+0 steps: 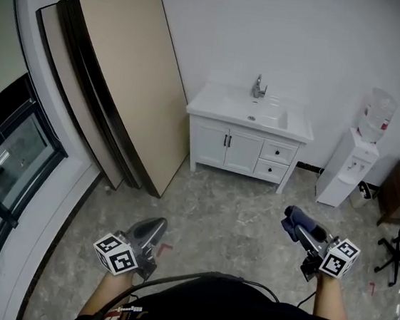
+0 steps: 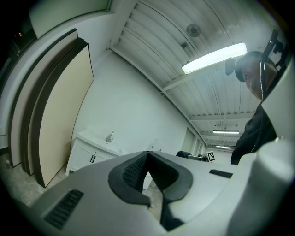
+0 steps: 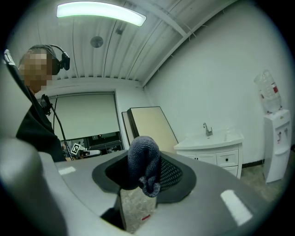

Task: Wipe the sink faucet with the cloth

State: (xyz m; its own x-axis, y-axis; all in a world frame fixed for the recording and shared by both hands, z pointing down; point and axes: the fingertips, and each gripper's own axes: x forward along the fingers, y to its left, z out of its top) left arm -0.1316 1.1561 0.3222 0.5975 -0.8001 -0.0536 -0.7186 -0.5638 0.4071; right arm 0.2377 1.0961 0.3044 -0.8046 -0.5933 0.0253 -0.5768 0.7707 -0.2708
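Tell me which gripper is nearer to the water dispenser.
Right. The right gripper, holding the cloth, is in front of the water dispenser; the left gripper is farther off to its left, nearer the leaning panels.

Open floor (image 1: 237,210) is seen before the vanity (image 1: 240,149). The vanity is flanked by leaning boards (image 1: 123,75) at left and a water dispenser (image 1: 350,166) at right.
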